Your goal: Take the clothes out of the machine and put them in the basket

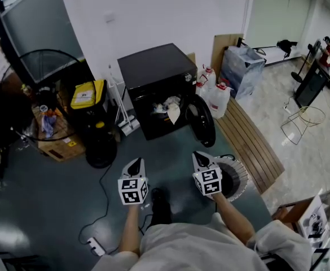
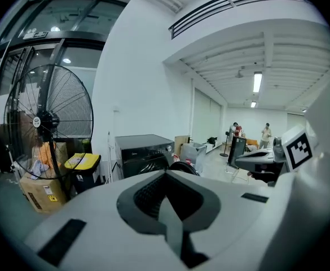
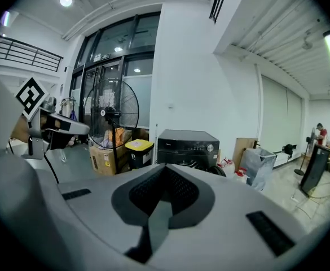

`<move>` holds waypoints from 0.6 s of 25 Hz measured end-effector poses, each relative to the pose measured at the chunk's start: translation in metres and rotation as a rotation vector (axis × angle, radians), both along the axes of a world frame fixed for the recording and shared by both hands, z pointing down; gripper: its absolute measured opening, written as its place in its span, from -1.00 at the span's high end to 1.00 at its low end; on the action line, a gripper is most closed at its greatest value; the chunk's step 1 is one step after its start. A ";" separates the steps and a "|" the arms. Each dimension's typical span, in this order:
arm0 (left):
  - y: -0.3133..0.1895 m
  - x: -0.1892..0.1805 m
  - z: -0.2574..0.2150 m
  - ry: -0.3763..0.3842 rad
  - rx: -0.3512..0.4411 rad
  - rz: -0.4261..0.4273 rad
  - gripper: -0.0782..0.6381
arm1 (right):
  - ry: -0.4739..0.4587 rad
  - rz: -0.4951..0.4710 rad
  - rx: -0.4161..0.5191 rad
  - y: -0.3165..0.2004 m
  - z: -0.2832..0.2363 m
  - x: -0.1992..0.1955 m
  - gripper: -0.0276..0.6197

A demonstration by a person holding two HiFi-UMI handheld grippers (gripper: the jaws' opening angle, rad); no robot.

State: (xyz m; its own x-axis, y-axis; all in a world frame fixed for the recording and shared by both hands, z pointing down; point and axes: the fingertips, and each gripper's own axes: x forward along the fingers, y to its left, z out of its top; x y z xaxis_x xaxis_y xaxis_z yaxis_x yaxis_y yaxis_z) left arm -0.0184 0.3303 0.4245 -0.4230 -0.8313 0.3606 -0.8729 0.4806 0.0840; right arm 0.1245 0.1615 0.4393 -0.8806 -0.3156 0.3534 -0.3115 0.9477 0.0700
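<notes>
A black washing machine stands against the white wall, its round door swung open to the right. Light-coloured clothes show in the drum opening. A white round basket sits on the floor just right of my right gripper. My left gripper is held beside it, and both point at the machine from some way off. Both have their jaws together with nothing between them. The machine shows beyond the left gripper in the left gripper view, and the machine beyond the right gripper in the right gripper view.
Left of the machine are a yellow-lidded black bin, a large floor fan and a cardboard box. White jugs and a grey bag stand to its right, beside wooden planks. A cable and power strip lie on the floor.
</notes>
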 end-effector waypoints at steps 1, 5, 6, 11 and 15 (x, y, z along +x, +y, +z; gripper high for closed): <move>-0.006 -0.010 0.001 0.003 0.000 0.007 0.73 | 0.006 0.005 0.002 -0.006 0.002 -0.010 0.85; -0.031 -0.064 0.005 0.003 -0.002 0.032 0.73 | 0.024 0.031 0.006 -0.030 0.004 -0.059 0.85; -0.036 -0.080 0.005 0.006 0.000 0.038 0.73 | 0.028 0.037 0.007 -0.034 0.004 -0.073 0.85; -0.065 -0.162 -0.002 0.007 0.003 0.070 0.73 | 0.033 0.047 0.024 -0.055 -0.003 -0.152 0.85; -0.088 -0.216 -0.005 0.004 0.008 0.101 0.73 | 0.044 0.054 0.035 -0.068 -0.009 -0.204 0.85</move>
